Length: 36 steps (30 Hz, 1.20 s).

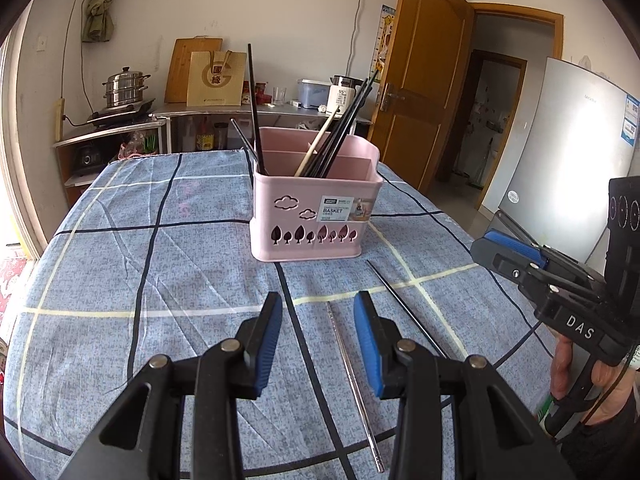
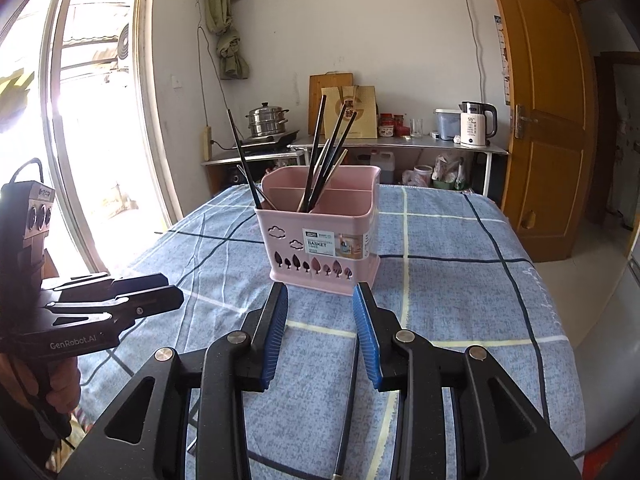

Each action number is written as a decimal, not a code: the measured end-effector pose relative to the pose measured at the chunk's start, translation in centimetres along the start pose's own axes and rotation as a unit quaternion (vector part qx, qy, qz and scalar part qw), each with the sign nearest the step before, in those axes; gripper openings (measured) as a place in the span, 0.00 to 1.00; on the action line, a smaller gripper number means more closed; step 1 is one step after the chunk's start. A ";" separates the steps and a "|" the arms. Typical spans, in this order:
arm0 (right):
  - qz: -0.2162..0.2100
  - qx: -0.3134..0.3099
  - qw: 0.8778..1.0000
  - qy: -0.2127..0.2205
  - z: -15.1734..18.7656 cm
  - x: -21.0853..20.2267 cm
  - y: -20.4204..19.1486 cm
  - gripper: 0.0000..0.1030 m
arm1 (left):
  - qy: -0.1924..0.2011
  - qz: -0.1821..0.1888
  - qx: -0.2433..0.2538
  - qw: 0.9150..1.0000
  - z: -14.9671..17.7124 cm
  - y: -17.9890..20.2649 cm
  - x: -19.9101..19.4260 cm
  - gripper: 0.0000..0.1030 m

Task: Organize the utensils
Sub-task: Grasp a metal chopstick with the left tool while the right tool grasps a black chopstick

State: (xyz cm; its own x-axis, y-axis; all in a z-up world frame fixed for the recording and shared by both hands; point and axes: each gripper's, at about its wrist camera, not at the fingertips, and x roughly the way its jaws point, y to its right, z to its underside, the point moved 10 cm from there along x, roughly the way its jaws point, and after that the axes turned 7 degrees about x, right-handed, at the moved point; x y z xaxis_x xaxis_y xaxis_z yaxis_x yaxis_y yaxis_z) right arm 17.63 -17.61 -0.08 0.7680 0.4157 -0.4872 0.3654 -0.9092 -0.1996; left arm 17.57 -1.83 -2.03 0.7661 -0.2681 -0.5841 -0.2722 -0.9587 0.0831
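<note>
A pink utensil basket [image 1: 316,216] stands on the blue checked tablecloth and holds several black chopsticks [image 1: 344,128] and a pale wooden one. It also shows in the right wrist view [image 2: 324,236]. A silver chopstick [image 1: 354,384] lies on the cloth between my left gripper's fingers, below them. A black chopstick [image 1: 404,308] lies to its right. My left gripper [image 1: 318,340] is open and empty. My right gripper [image 2: 322,332] is open and empty, with a black chopstick [image 2: 348,404] on the cloth beneath its right finger. Each gripper shows in the other's view.
The tablecloth [image 1: 140,280] covers a table with its edge near me. Behind stand a counter with a steamer pot [image 1: 124,88], a kettle [image 2: 476,124] and jars. A wooden door [image 1: 420,80] and a fridge [image 1: 568,152] are at right.
</note>
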 end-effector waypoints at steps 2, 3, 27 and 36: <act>0.002 0.001 1.000 -0.004 0.3 0.2 0.2 0.34 | -0.006 0.003 -0.002 1.000 0.4 0.2 0.3 0.38; 0.004 0.003 1.000 -0.007 0.4 0.3 0.4 0.34 | -0.010 0.005 -0.002 1.000 0.6 0.3 0.5 0.38; 0.041 0.036 0.985 -0.161 6.2 8.8 4.6 0.32 | -0.149 0.014 0.017 0.989 4.8 3.1 10.9 0.29; 0.056 0.023 0.980 -0.191 6.6 12.1 5.0 0.18 | -0.148 -0.017 0.031 0.988 4.1 2.3 11.6 0.08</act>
State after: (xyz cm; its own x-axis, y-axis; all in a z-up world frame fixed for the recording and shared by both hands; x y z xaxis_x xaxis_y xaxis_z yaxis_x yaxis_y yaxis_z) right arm 25.26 -17.29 -12.52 0.5456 0.2823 -0.7890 0.2600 -0.9521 -0.1609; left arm 23.41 -6.72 -11.92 0.5746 -0.1873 -0.7967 -0.2913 -0.9565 0.0148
